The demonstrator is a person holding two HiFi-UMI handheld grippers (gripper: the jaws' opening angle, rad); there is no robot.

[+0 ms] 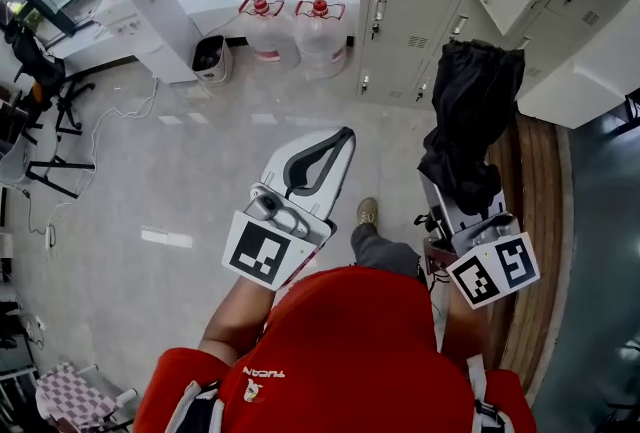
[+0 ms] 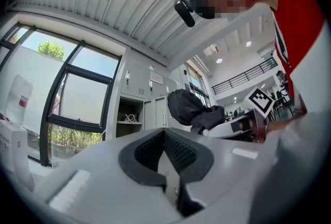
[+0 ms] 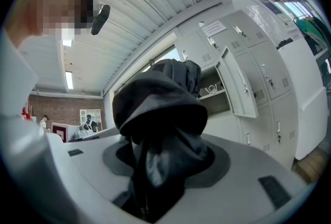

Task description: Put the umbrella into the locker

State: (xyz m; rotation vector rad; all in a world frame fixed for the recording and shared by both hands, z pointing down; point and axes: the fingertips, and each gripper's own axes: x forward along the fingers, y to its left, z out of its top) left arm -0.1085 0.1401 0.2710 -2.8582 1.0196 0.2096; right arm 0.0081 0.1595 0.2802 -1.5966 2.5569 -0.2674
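Carrying is as far as the job appears to have got. The right gripper (image 3: 165, 162) has its jaws spread wide, clamped on the folded black umbrella (image 3: 160, 114), whose bunched fabric bulges beyond the tips. Ahead of those jaws and well apart, the open locker (image 3: 217, 106) holds only a coiled white cable (image 3: 209, 88) on its shelf. Stowing the umbrella remains. The left gripper (image 2: 164, 146) has its jaws together, empty.

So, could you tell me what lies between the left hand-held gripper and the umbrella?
In the head view, only pale floor shows between the left hand-held gripper and the umbrella; the person's shoe sits just below that gap.
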